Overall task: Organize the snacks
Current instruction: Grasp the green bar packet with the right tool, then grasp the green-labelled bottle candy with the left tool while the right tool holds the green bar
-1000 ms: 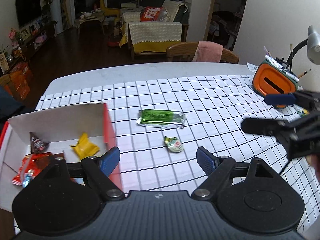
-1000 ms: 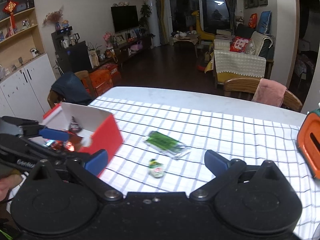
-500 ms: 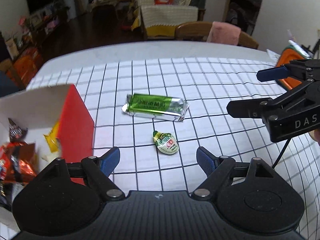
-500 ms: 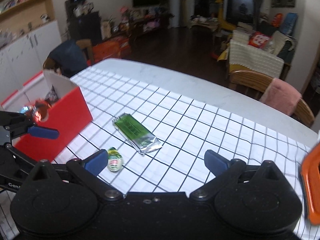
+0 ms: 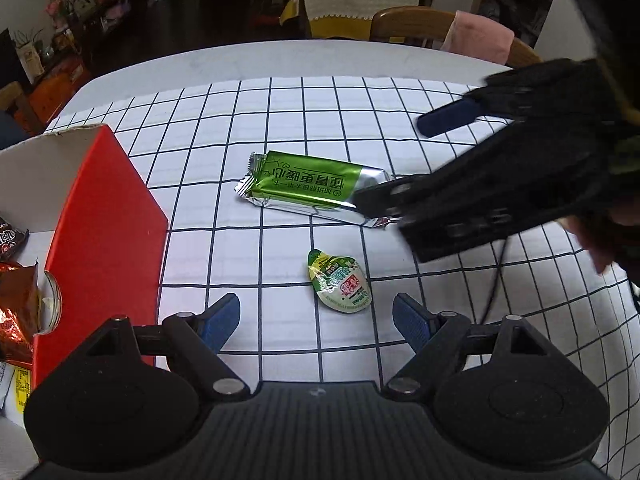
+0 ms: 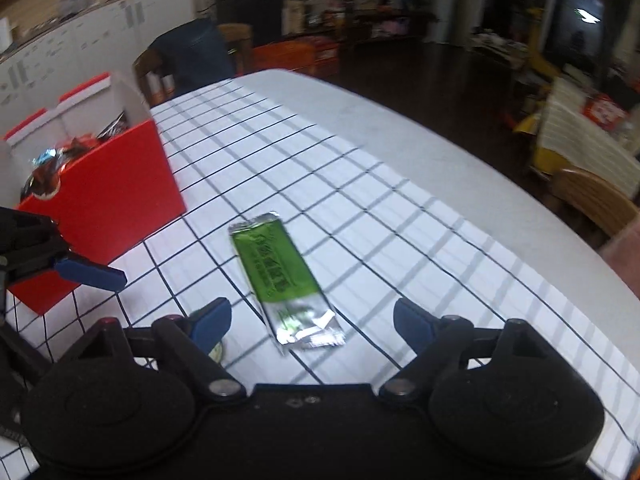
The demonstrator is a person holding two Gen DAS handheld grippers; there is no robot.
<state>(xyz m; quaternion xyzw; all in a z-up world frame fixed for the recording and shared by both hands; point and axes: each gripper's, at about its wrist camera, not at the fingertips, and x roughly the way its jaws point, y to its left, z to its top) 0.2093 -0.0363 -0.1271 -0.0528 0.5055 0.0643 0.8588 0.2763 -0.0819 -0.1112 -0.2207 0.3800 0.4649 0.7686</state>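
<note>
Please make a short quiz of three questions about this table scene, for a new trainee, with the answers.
1. True or false: the green snack bar already lies inside the red box.
2. Which item lies nearest in front of the left gripper? A) small round snack packet B) pen holder C) towel
3. Fill in: both grippers are ____ and hold nothing.

Key: 1. False, it lies on the checked tablecloth, in front of the right gripper. 2. A. 3. open.
</note>
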